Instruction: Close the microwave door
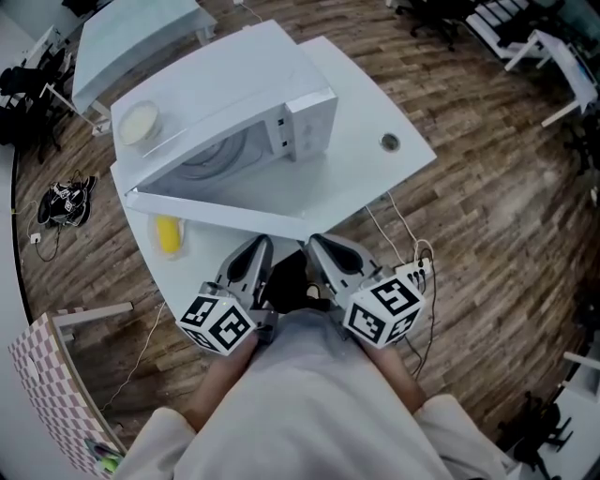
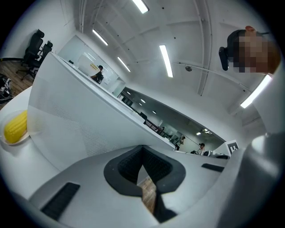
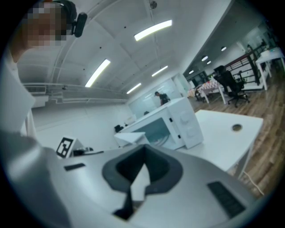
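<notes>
White microwave (image 1: 281, 89) stands on the table (image 1: 375, 173), its door (image 1: 234, 202) swung wide toward the person. The left gripper (image 1: 255, 251) and right gripper (image 1: 319, 249) hang near, jaws together, empty; a flat push near the door's free edge should serve best.

chairs (image 1: 427, 17) cut off by edge, distant person (image 2: 99, 73) tiny

The white microwave (image 1: 246, 89) sits on the white counter (image 1: 375, 169), with its control panel and two knobs on the right of the front. Its door (image 1: 220, 206) stands swung wide open on the left hinge, reaching toward the counter's near edge. The cavity and turntable are exposed.
</notes>
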